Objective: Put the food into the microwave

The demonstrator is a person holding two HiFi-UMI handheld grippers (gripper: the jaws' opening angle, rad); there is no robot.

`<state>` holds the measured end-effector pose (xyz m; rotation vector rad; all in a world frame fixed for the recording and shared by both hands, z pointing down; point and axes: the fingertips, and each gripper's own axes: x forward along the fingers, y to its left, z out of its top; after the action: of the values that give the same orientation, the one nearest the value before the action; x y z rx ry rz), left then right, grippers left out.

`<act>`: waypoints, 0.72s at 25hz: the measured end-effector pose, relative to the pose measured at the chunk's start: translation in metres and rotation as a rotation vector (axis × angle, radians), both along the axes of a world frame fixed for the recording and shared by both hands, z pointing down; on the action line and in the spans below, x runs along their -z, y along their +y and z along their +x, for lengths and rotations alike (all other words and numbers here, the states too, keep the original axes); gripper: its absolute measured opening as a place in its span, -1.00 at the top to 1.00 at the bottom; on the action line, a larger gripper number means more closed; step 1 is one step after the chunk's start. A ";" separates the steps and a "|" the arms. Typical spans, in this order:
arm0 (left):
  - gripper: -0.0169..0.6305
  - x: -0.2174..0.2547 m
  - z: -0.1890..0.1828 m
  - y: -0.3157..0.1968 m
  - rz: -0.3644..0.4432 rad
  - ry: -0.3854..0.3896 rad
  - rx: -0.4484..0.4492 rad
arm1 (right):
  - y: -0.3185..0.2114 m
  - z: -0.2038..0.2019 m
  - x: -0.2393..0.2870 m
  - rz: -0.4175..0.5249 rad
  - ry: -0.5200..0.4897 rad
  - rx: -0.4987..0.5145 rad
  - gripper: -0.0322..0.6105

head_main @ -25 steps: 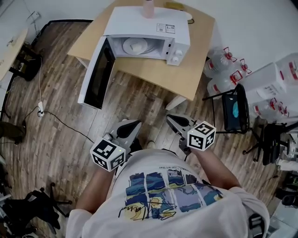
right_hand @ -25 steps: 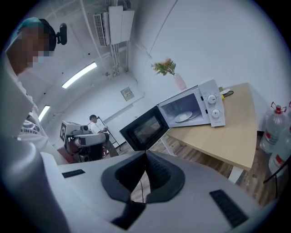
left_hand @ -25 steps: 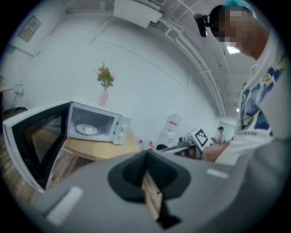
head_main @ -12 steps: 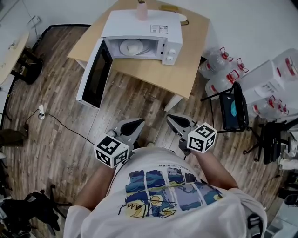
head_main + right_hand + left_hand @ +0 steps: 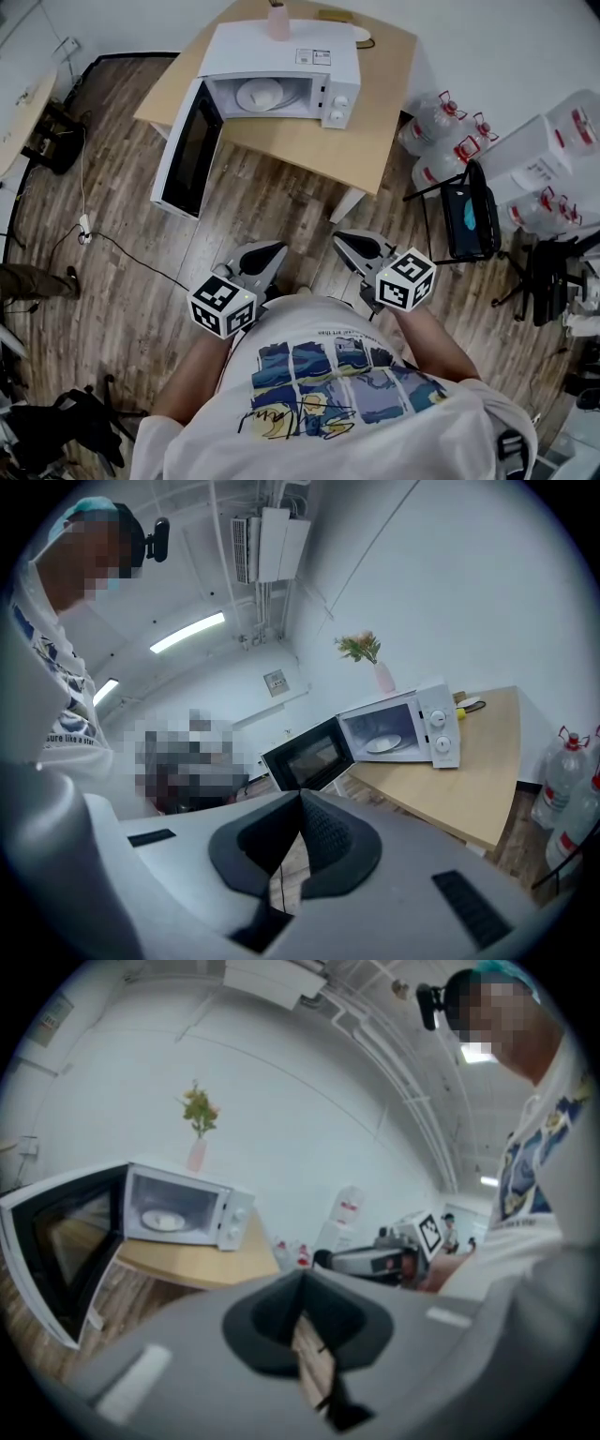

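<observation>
The white microwave (image 5: 281, 70) stands on a wooden table (image 5: 375, 141) with its door (image 5: 187, 155) swung open to the left. Inside it, a white plate (image 5: 264, 94) carries a pale piece of food. My left gripper (image 5: 265, 255) and right gripper (image 5: 349, 242) hover over the wooden floor close to my torso, well short of the table. Both are shut and hold nothing. In the left gripper view the left gripper (image 5: 302, 1279) points toward the microwave (image 5: 183, 1213). In the right gripper view the microwave (image 5: 412, 728) shows beyond the right gripper (image 5: 301, 797).
A pink vase (image 5: 277, 19) with flowers stands on the microwave. Water bottles (image 5: 436, 131) and white boxes (image 5: 562, 159) crowd the right side by a black stand (image 5: 473, 220). A cable (image 5: 112, 239) crosses the floor at left, near another person's leg (image 5: 37, 279).
The microwave and table have drifted slightly up and left in the head view. Both grippers stay shut near the torso. A leg has come in at the left edge.
</observation>
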<state>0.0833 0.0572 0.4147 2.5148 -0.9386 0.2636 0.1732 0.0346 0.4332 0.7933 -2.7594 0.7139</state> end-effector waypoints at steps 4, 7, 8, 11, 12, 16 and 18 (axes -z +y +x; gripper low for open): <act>0.92 0.001 0.002 0.000 0.009 -0.006 -0.003 | 0.001 0.001 0.004 0.016 0.002 0.005 0.88; 0.92 0.001 0.002 0.001 0.005 -0.008 0.003 | 0.001 0.002 0.004 0.018 0.001 0.006 0.89; 0.92 0.000 0.002 0.002 0.003 -0.009 0.004 | 0.001 0.003 0.004 0.019 0.001 0.007 0.89; 0.92 -0.004 0.003 0.002 -0.005 -0.017 0.008 | 0.000 0.005 0.003 0.022 0.001 0.010 0.89; 0.92 -0.006 0.003 0.003 -0.009 -0.020 0.010 | 0.001 0.005 0.002 0.021 0.000 0.010 0.89; 0.92 -0.011 0.006 0.004 -0.023 -0.028 0.012 | 0.004 0.010 -0.001 0.020 0.001 0.010 0.89; 0.92 -0.012 0.010 0.002 -0.022 -0.033 0.006 | 0.004 0.014 -0.002 0.023 0.003 0.008 0.89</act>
<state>0.0934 0.0597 0.4265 2.4944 -0.9514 0.3131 0.1873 0.0390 0.4350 0.7864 -2.7713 0.6794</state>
